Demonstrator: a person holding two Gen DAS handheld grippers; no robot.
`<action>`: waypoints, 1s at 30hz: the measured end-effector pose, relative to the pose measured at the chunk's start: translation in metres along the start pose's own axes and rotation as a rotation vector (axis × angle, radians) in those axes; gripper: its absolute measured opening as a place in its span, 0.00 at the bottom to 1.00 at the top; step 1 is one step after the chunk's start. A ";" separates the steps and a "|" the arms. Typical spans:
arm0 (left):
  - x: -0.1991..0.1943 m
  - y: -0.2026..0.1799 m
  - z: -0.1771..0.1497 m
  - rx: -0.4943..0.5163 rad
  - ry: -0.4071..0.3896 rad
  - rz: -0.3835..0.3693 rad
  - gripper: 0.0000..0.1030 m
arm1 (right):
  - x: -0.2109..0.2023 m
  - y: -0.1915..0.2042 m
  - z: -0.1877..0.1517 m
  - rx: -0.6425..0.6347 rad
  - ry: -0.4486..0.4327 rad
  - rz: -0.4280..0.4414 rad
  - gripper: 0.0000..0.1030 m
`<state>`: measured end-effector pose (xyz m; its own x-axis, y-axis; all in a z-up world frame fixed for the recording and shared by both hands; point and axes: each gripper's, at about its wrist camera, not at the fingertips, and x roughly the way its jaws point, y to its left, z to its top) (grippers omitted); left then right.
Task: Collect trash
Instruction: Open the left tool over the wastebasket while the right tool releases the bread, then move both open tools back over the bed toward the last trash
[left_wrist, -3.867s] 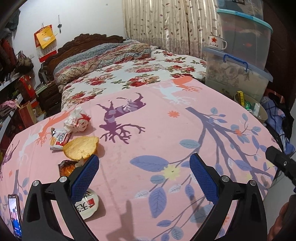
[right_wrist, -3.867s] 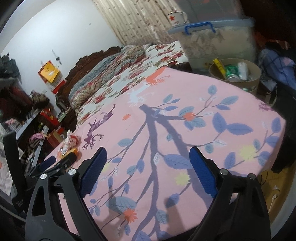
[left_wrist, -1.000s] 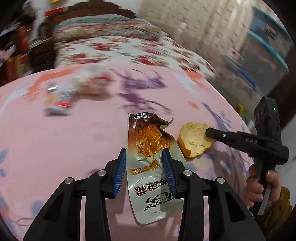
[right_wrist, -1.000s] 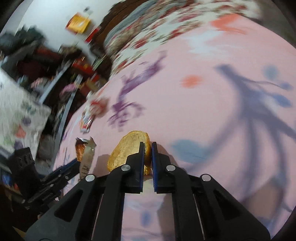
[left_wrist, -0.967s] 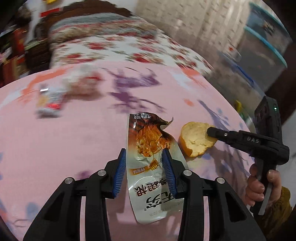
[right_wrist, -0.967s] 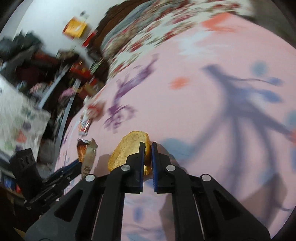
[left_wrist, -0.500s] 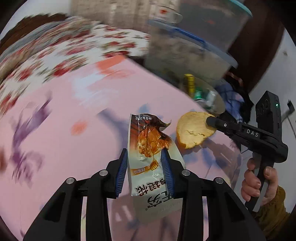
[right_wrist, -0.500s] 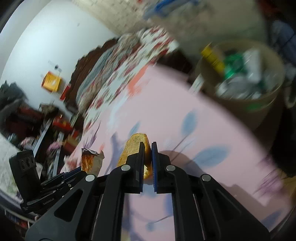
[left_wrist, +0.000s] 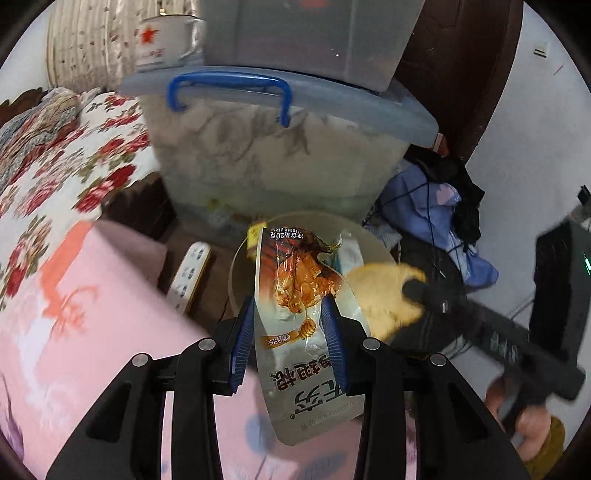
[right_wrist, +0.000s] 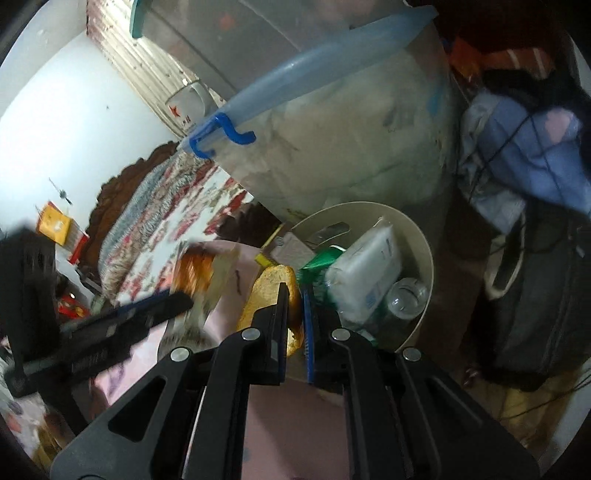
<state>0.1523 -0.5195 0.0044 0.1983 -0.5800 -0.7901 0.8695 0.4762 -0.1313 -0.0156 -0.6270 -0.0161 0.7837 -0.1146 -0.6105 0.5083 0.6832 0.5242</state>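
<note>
left wrist view had the left gripper (left_wrist: 289, 320) clamped on a torn snack wrapper (left_wrist: 300, 306), blue pads pressing both edges, the wrapper standing up between them. it hung over the beige trash bin (left_wrist: 236, 280) on the floor just past the pink bed cover (left_wrist: 74, 314). right wrist view showed the right gripper (right_wrist: 294, 309) pinched tight on a piece of bread (right_wrist: 267, 295), held at the near rim of that same bin (right_wrist: 424, 266). bin already had a white packet (right_wrist: 369, 273), a clear bottle (right_wrist: 406, 297) and some green wrapper (right_wrist: 319, 263) in it. behind it sat a big clear storage box with a blue handle (right_wrist: 221, 134), and an enamel mug (left_wrist: 162, 42) on its lid. pretty blurry overall.
</note>
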 end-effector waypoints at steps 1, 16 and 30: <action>0.010 0.000 0.005 -0.002 -0.001 0.002 0.34 | 0.004 0.000 0.000 -0.017 0.003 -0.012 0.09; 0.031 0.013 0.003 -0.046 -0.064 0.055 0.86 | -0.006 0.003 -0.020 -0.107 -0.111 -0.034 0.74; -0.122 0.066 -0.101 -0.172 -0.175 0.033 0.86 | -0.038 0.063 -0.066 -0.073 -0.050 0.172 0.60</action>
<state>0.1398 -0.3507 0.0318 0.3138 -0.6604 -0.6822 0.7744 0.5937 -0.2185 -0.0374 -0.5320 0.0008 0.8745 -0.0256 -0.4843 0.3393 0.7459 0.5732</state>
